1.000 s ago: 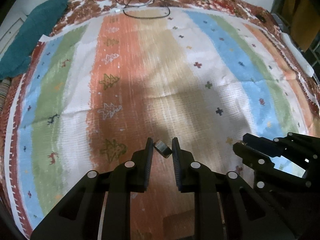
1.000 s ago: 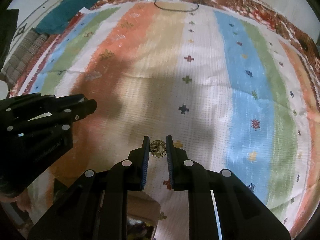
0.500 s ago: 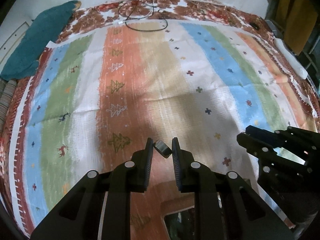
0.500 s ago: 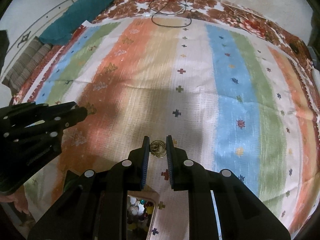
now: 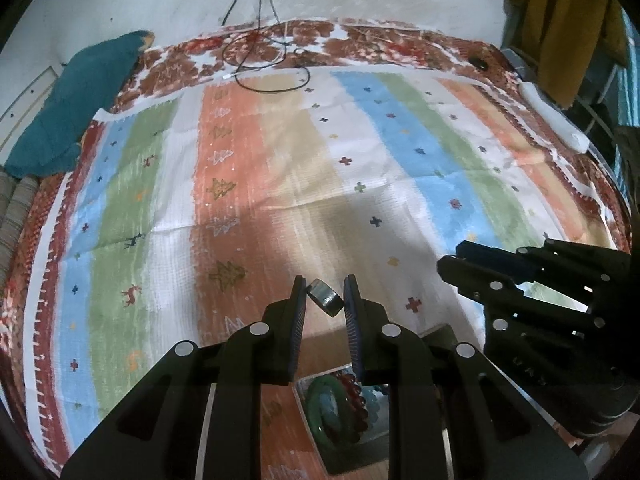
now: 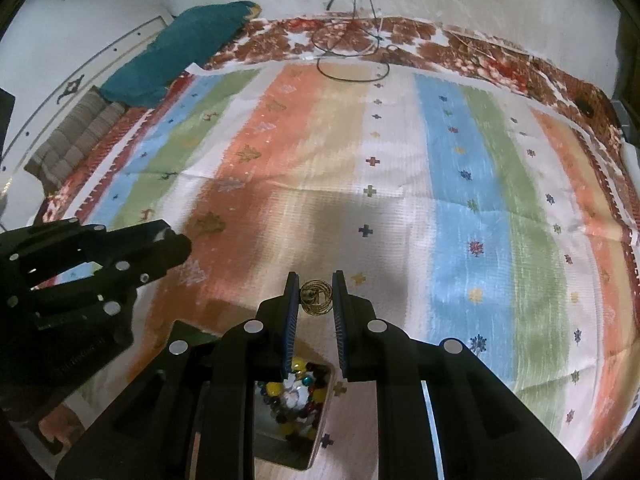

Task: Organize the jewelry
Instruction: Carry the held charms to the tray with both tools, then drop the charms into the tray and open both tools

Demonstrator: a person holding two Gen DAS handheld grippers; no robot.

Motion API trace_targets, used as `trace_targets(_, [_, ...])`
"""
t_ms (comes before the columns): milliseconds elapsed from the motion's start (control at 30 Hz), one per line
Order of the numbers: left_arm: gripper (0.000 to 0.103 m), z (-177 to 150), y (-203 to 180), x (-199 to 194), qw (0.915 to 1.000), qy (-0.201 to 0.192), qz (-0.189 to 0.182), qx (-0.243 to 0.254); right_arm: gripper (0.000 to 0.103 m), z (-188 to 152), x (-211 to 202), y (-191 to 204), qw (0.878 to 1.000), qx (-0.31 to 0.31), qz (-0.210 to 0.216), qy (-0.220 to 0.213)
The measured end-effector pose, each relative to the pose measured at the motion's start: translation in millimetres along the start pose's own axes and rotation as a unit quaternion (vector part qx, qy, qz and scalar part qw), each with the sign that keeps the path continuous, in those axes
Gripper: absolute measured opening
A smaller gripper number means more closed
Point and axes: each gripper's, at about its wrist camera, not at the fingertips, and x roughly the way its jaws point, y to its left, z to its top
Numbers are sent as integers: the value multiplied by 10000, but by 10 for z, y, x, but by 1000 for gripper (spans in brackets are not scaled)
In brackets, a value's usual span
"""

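Between our left gripper fingers a silver ring sits pinched crookedly; it could twist free. Our right gripper clamps a gold wire ring, which harder squeezing might crush.

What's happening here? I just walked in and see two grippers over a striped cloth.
A person is sorting jewelry with two handheld grippers. The left gripper pinches a grey metal band ring; the right gripper pinches a gold wire ring. Both hang above open wooden boxes holding beads and bangles.
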Motion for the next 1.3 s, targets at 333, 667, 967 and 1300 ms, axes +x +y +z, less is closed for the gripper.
trace_targets(333, [19, -164, -90, -266, 9996, -244, -115, 61, 18, -111, -150, 19, 9999, -23, 32, -128])
trace_targets(667, [19, -360, -149, -494, 9987, -452, -234, 79, 18, -242, -317, 61, 9995, -32, 143, -275])
trace_targets(967, [19, -483, -145, -585, 9983, -501, -313, -4, 18, -365, -420, 134, 9989, -116, 313, -327])
trace_targets(1300, [29, -510, -18, -636, 9974, -476, -377, -392, 35, -415, -448, 119, 9993, -31, 255, -285])
